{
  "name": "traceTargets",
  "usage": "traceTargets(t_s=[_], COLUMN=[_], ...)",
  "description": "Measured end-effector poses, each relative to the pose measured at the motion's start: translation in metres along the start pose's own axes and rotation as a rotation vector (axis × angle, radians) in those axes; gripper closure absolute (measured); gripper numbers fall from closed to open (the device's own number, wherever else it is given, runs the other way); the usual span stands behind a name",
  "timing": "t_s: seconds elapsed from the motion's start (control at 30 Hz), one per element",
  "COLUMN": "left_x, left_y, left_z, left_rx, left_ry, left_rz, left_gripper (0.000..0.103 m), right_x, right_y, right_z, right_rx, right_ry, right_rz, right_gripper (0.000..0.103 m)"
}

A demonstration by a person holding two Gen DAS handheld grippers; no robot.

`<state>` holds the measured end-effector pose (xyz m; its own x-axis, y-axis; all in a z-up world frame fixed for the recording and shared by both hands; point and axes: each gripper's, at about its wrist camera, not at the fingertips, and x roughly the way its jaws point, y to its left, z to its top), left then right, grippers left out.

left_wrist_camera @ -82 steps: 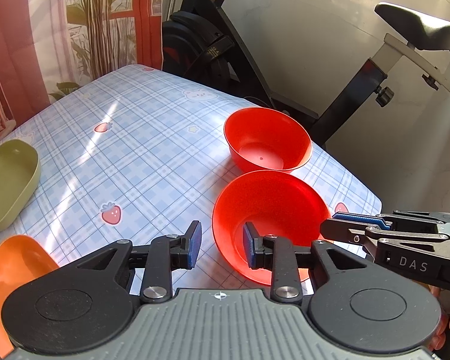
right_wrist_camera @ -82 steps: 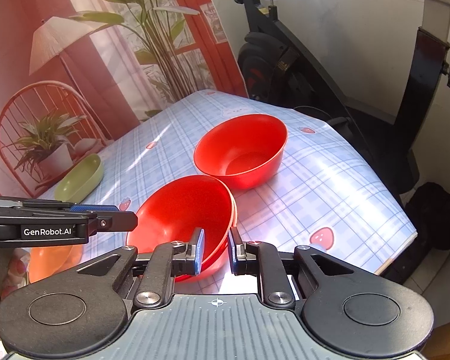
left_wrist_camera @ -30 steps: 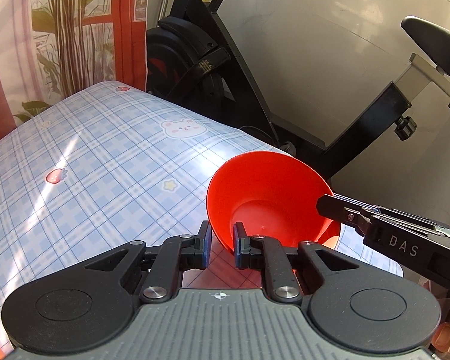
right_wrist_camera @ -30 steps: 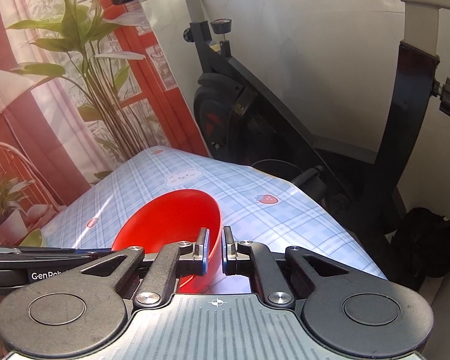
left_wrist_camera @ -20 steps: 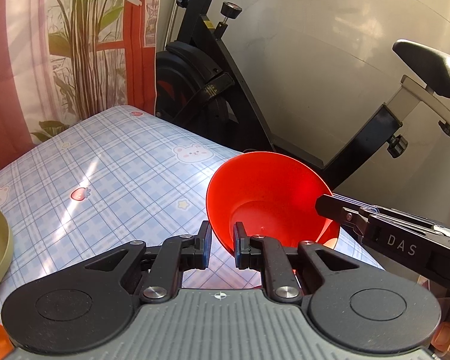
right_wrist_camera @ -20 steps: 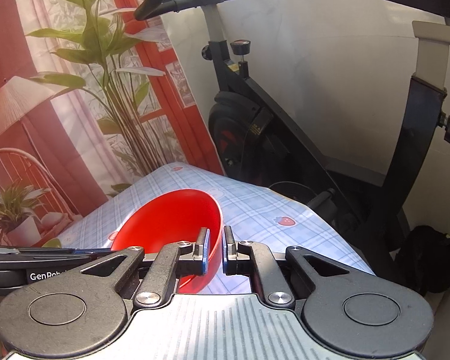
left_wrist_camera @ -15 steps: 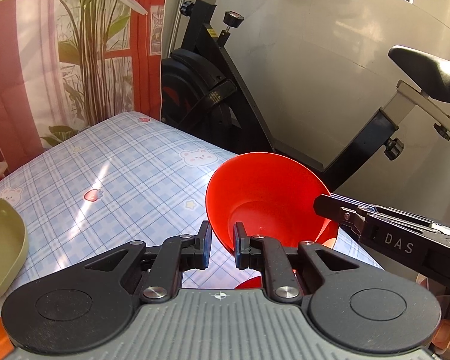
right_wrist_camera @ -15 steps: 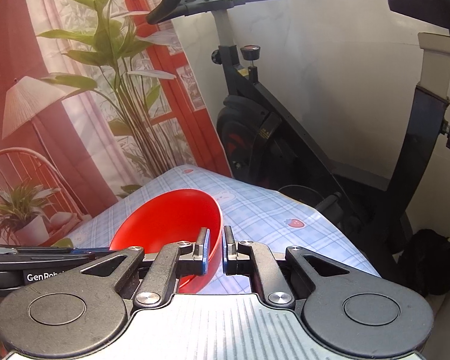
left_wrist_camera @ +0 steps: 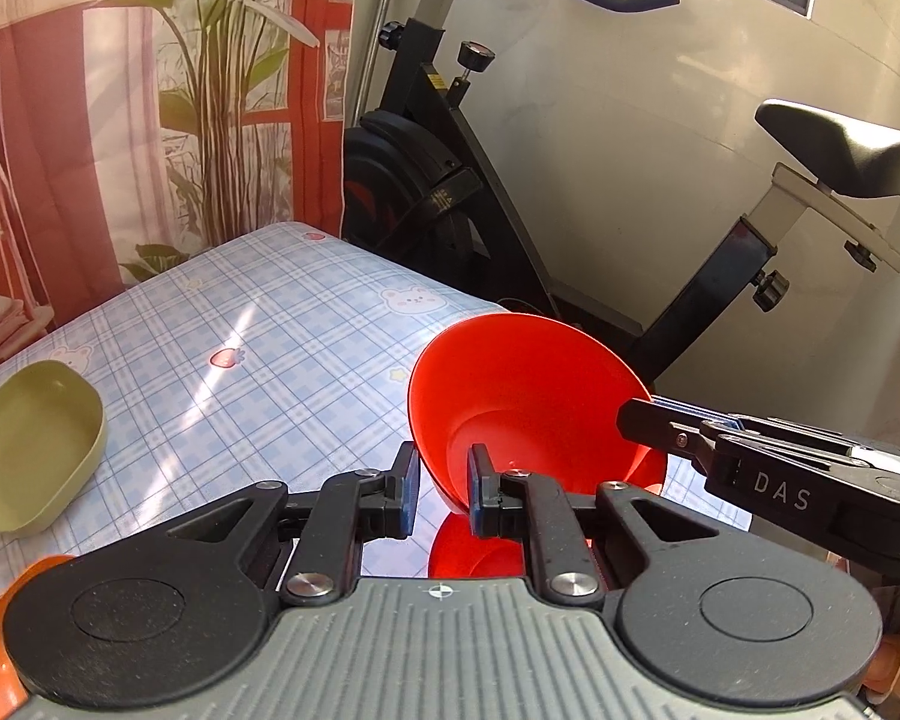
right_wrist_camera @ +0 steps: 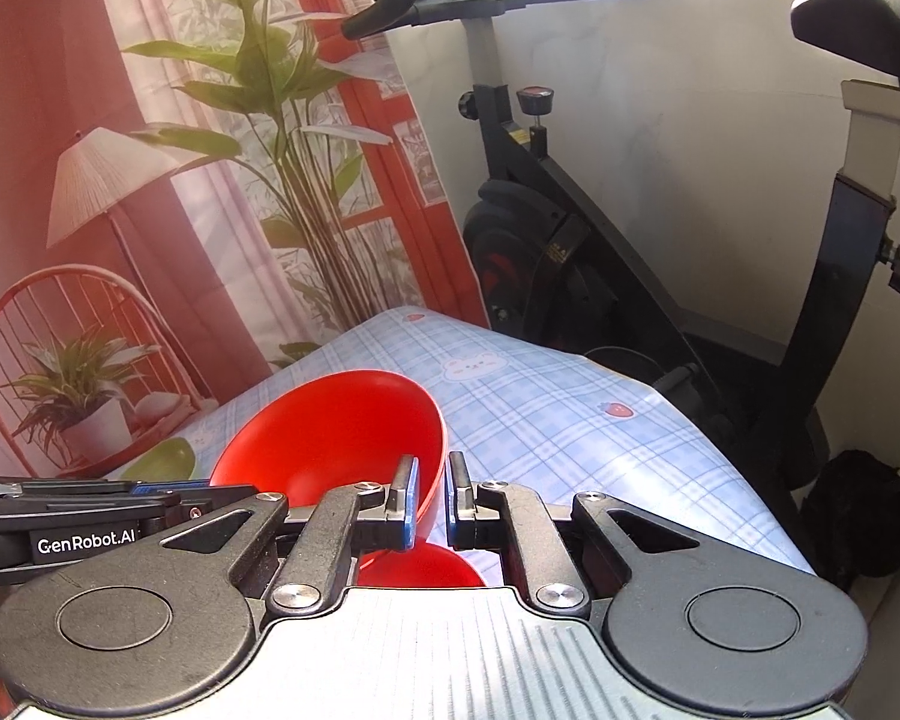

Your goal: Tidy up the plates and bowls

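A red bowl (left_wrist_camera: pixel 528 396) hangs in the air above the table, held from both sides. My left gripper (left_wrist_camera: pixel 441 492) is shut on its near-left rim. My right gripper (right_wrist_camera: pixel 431 495) is shut on the opposite rim and shows in the left wrist view (left_wrist_camera: pixel 660 426) as a black arm at the right. The same bowl shows in the right wrist view (right_wrist_camera: pixel 336 438). A second red bowl (left_wrist_camera: pixel 474 549) sits on the table directly below, mostly hidden behind the grippers; it also shows in the right wrist view (right_wrist_camera: pixel 420 567).
An olive-green oval dish (left_wrist_camera: pixel 30 450) lies on the checked tablecloth (left_wrist_camera: pixel 258 348) at the left. An orange dish (left_wrist_camera: pixel 0 660) peeks in at the lower left edge. An exercise bike (left_wrist_camera: pixel 450 180) stands behind the table's far edge.
Both grippers have lifted the red bowl higher and drawn it back over the second red bowl, which now shows beneath it. The green dish has come back into view at the left.
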<state>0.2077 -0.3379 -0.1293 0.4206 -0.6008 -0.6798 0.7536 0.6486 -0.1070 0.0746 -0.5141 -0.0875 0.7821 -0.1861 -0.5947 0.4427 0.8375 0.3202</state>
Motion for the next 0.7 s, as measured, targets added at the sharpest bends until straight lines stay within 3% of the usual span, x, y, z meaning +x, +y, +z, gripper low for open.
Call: traceTargets(t_s=[0.2,0.33,0.7], left_x=[-0.002,-0.001,0.004], left_y=[0.000,0.005,-0.006], left_z=[-0.011,-0.018,-0.038], left_rx=[-0.010,-0.069,-0.021], left_ry=[0.031,0.046,0.089], left_rz=[-0.003,-0.021,0.001], left_gripper=[0.086,0.086,0.086], right_x=[-0.007,-0.011,-0.010], right_y=[-0.002,-0.002,-0.009], right_z=[-0.012,-0.020,-0.036], right_rx=[0.013,0.002,0.014], right_ry=[0.037,0.052,0.088], right_rz=[0.013,0.015,0.006], right_gripper=[0.094,0.093,0.092])
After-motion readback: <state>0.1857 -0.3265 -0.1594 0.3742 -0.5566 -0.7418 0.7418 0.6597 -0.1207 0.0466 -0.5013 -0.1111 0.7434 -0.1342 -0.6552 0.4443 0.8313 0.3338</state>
